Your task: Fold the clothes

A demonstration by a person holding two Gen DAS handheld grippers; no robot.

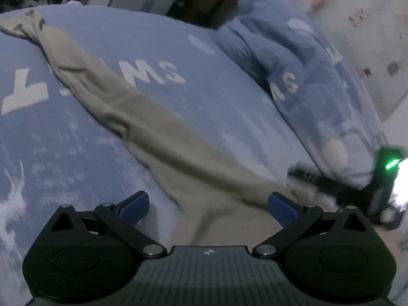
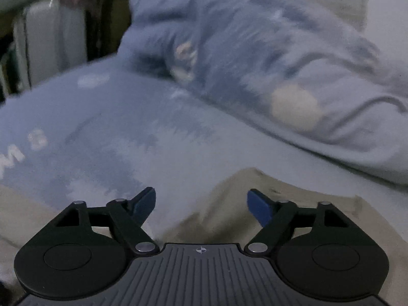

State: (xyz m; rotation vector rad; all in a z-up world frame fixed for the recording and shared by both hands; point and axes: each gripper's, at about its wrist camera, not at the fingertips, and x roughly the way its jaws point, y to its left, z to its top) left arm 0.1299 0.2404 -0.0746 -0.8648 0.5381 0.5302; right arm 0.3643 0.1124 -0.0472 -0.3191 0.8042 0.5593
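**Blue bedding carries a twisted beige garment**

Blue printed bedding (image 1: pixel 216 97) (white lettering across it) covers the bed, a bunched blue blanket (image 1: pixel 301 76) heaped at its far side. Diagonally across it lies a long beige garment (image 1: pixel 158 127), twisted at the far end. Both tools gape wide and empty: the left tool (image 1: pixel 207 205) over the garment's near end, the right tool (image 2: pixel 201 204) above another beige fold.

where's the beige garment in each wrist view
Left wrist: beige garment runs diagonally from upper left to bottom centre.
Right wrist: only its near part shows, bottom centre to right.
Shared landmark: white "MS" lettering on the blue blanket.
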